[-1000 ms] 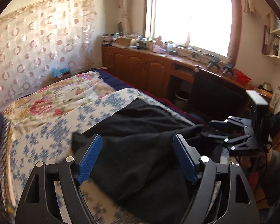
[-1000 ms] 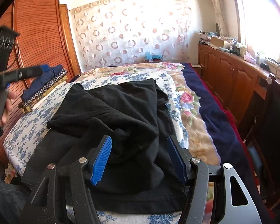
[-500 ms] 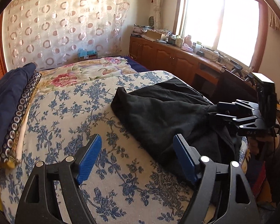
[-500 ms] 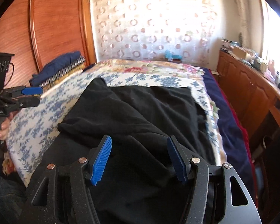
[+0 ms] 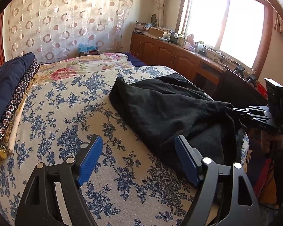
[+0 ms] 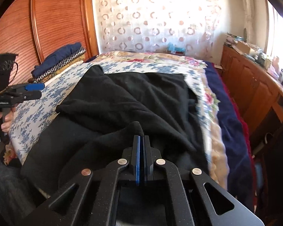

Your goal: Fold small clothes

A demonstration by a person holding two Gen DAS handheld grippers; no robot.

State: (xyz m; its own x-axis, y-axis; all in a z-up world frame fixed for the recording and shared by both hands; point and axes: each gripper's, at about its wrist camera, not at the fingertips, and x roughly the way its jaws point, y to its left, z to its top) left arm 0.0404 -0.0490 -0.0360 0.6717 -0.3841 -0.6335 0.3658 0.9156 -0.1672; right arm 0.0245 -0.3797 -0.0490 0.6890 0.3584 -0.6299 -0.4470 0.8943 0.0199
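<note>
1. Left wrist view: the left gripper [image 5: 138, 160] hangs with its fingers [image 5: 89, 161] spread wide and nothing between them; only the floral bedspread [image 5: 66, 116] lies beneath; one black garment [image 5: 160, 105] lies crumpled ahead and to the right of the fingers, its near edge reaching just behind the right-hand finger; the right gripper [image 5: 234, 110] pinches its far bunched end; no fold looks made yet, so I judge the task barely begun.
2. Right wrist view: the right gripper's jaws have just closed, and the fingers [image 6: 138, 150] are pressed together on a small peak of the same garment, which spreads ahead of them across the bed; count: one garment, two grippers, one stack of folded textiles [image 6: 60, 64] far ahead to the left; smoothing and every fold seem left to do.
</note>
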